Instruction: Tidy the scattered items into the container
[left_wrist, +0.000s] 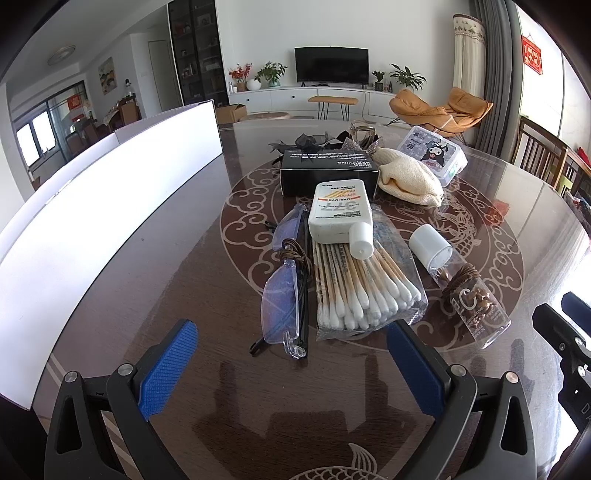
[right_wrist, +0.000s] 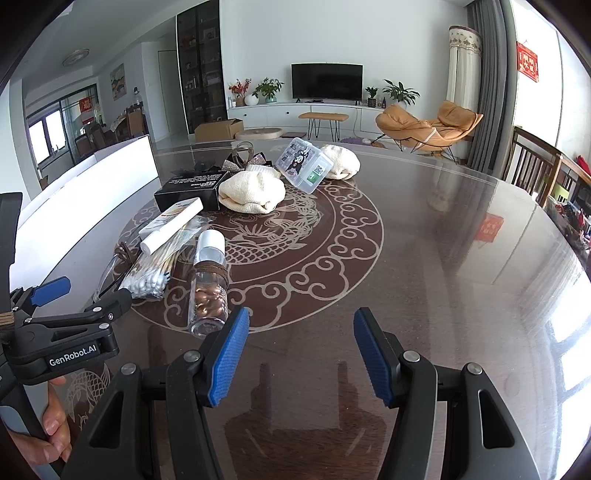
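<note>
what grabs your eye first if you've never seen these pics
First the clutter in the middle of the dark patterned table: a bag of cotton swabs with a white sunscreen bottle lying across its far end. Blue-tinted glasses lie just left of the swabs, and a long white container runs along the table's left edge.

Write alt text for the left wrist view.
The open left gripper hovers over a dark patterned table before a cluster of items: glasses, bagged cotton swabs, a white sunscreen bottle, a clear bottle and a black box. A white container stands at left.
</note>
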